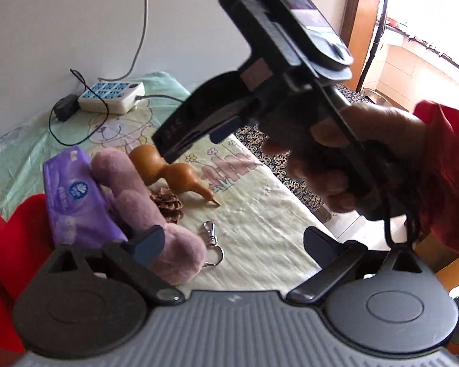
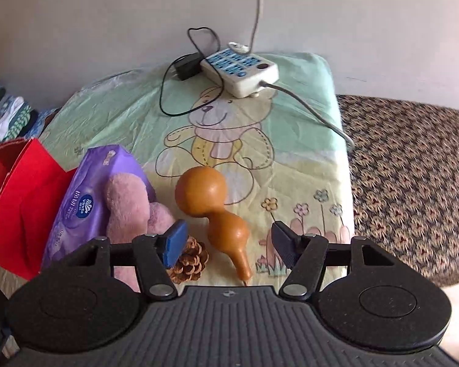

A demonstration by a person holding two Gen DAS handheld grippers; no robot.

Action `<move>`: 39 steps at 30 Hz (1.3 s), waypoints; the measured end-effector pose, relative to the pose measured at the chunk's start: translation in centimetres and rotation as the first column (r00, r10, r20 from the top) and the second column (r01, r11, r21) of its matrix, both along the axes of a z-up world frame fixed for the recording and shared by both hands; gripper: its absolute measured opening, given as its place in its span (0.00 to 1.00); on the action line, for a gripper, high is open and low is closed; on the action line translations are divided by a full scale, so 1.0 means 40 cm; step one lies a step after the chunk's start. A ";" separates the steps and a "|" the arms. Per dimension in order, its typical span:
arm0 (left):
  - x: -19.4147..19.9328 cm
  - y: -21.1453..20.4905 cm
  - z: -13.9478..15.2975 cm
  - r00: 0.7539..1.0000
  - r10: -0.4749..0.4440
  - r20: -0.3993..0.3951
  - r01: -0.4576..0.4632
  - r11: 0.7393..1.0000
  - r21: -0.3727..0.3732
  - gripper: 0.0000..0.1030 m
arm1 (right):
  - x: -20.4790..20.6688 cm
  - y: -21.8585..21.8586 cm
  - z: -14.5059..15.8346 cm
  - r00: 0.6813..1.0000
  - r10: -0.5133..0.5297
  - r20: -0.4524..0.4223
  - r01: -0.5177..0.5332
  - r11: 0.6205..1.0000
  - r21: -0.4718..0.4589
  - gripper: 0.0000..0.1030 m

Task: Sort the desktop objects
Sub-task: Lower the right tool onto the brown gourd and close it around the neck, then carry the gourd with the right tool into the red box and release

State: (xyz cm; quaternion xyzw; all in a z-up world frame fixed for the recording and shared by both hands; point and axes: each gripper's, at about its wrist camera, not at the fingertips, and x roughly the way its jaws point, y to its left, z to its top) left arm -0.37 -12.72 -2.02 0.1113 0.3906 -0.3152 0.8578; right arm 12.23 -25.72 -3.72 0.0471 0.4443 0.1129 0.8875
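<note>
We lose part of the pine cone behind the plush toy, the red box runs off-frame beside it, and the right gripper blurs above.

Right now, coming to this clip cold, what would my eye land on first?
Probably the tan gourd lying mid-cloth, its stem toward the camera, framed by the open right hand-held gripper. Left of it, a purple tissue pack with a pink plush toy against it, beside a red box. In the left view, the other hand-held gripper looms overhead.
</note>
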 end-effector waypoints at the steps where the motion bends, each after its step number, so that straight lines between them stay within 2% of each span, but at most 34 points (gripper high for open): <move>1: 0.004 -0.009 -0.007 1.000 0.009 -0.007 -0.009 1.000 0.003 0.95 | 0.021 0.005 -0.007 0.999 0.046 -0.008 -0.046 0.999 -0.003 0.63; 4: 0.016 -0.030 -0.024 0.999 0.027 -0.019 -0.027 1.000 0.011 0.95 | 0.081 0.030 -0.034 0.983 0.176 -0.059 -0.177 0.984 -0.012 0.62; 6: 0.031 -0.042 -0.036 0.999 0.040 -0.028 -0.040 0.999 0.014 0.95 | 0.110 0.045 -0.055 0.972 0.220 -0.082 -0.224 0.974 -0.041 0.58; 10: 0.043 -0.070 -0.056 0.997 0.063 -0.047 -0.062 0.998 0.023 0.95 | 0.164 0.034 -0.104 0.958 0.241 -0.157 -0.242 0.970 0.013 0.41; 11: 0.044 -0.076 -0.060 0.997 0.065 -0.052 -0.064 0.998 0.026 0.95 | 0.172 0.026 -0.113 0.956 0.233 -0.178 -0.231 0.972 0.036 0.35; 17: 0.051 -0.107 -0.078 0.996 0.047 -0.072 -0.045 0.998 0.031 0.97 | 0.143 -0.055 -0.122 0.949 0.164 -0.268 -0.130 0.981 0.141 0.35; 23: 0.022 -0.157 -0.128 0.993 -0.039 -0.110 0.047 0.996 0.072 0.97 | 0.018 -0.143 -0.123 0.928 0.115 -0.355 -0.049 0.981 0.190 0.35; 27: 0.008 -0.193 -0.176 0.991 -0.066 -0.112 0.080 0.989 0.124 0.97 | -0.058 -0.185 -0.135 0.908 0.081 -0.411 0.034 0.964 0.265 0.35; 28: 0.011 -0.197 -0.189 0.990 -0.063 -0.122 0.079 0.988 0.131 0.92 | -0.076 -0.189 -0.137 0.904 0.078 -0.420 0.048 0.958 0.281 0.35; 29: 0.013 -0.199 -0.200 0.989 -0.061 -0.132 0.079 0.987 0.137 0.79 | -0.094 -0.191 -0.134 0.903 0.077 -0.422 0.055 0.954 0.294 0.35; 31: 0.013 -0.201 -0.210 0.988 -0.062 -0.141 0.083 0.985 0.150 0.61 | -0.122 -0.191 -0.120 0.907 0.076 -0.414 0.063 0.948 0.313 0.34; 36: 0.006 -0.172 -0.155 0.995 -0.039 -0.088 0.050 0.991 0.127 0.48 | -0.156 -0.178 -0.047 0.933 0.076 -0.352 0.062 0.928 0.367 0.33; 37: 0.005 -0.159 -0.137 0.998 -0.024 -0.064 0.032 0.992 0.124 0.42 | -0.156 -0.171 -0.030 0.940 0.075 -0.334 0.059 0.926 0.372 0.33; 39: 0.006 -0.120 -0.091 1.000 0.007 -0.024 -0.005 0.994 0.105 0.39 | -0.154 -0.154 0.004 0.953 0.075 -0.295 0.049 0.918 0.393 0.33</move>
